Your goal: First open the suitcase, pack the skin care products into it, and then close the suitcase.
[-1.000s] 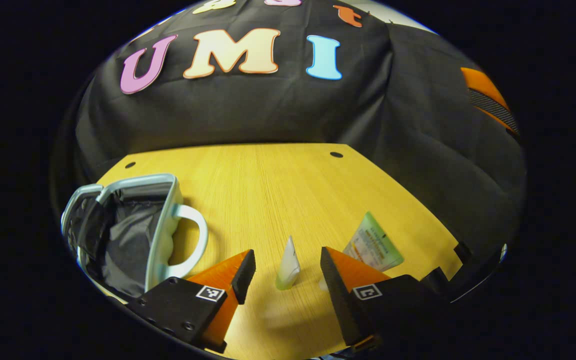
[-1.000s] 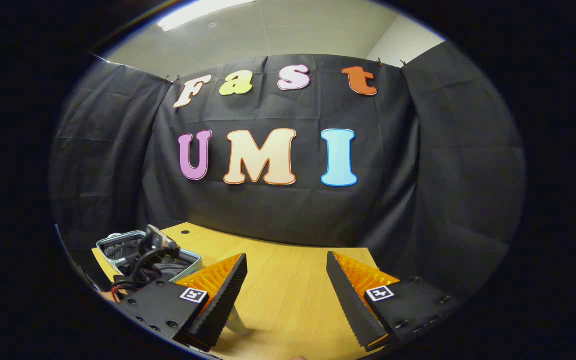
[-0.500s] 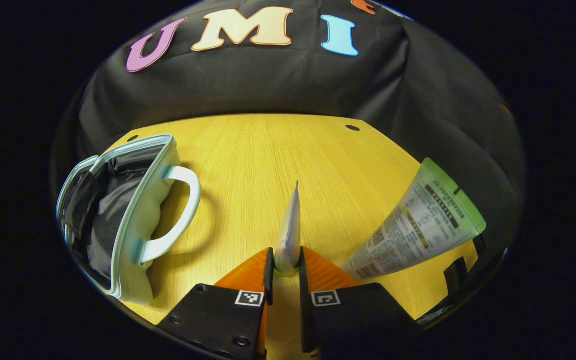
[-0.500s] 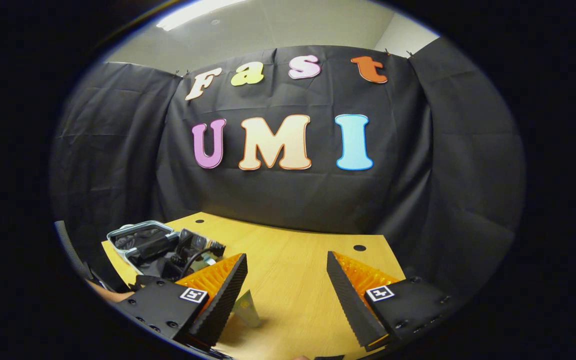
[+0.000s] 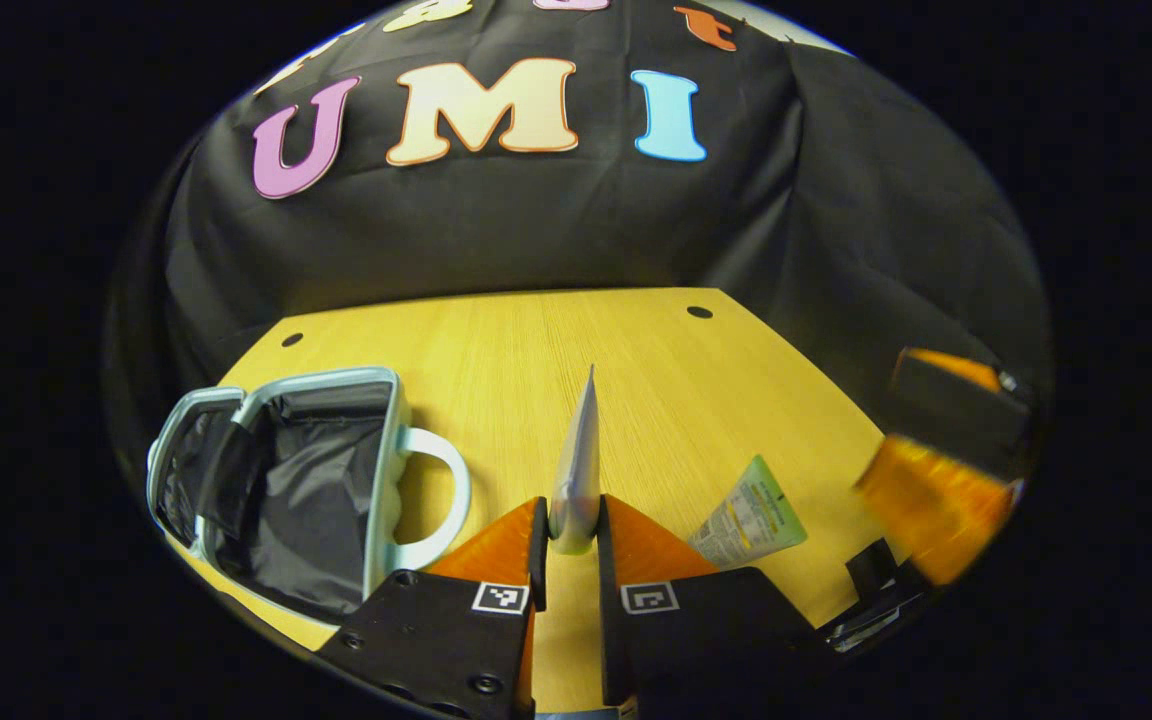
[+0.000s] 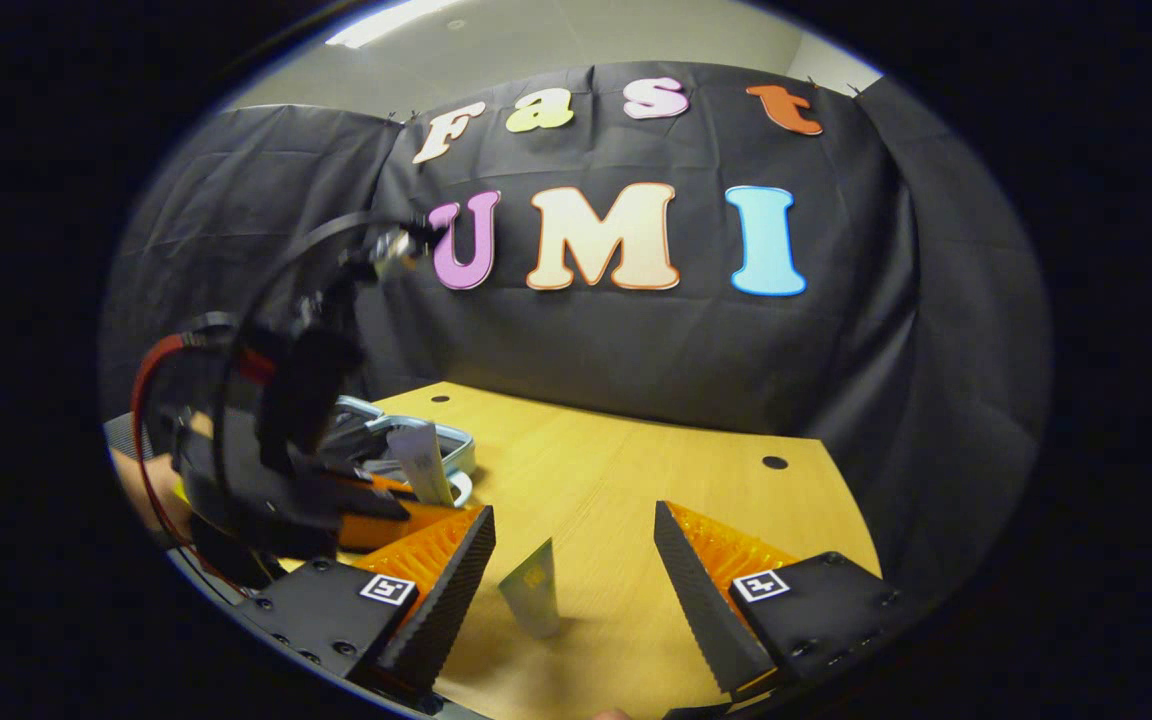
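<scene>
Left gripper view: the left tool (image 5: 572, 530) pinches a pale tube (image 5: 577, 470) beside the open suitcase (image 5: 286, 480). Right tool (image 6: 572, 570), spread, flanks a green tube (image 6: 530, 595) on the desk (image 6: 596, 480).

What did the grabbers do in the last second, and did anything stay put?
The left gripper closed on the standing white tube and has lifted it up off the wooden table. The right gripper stayed open, now framing the green tube. The suitcase stayed open, nothing packed yet.
</scene>
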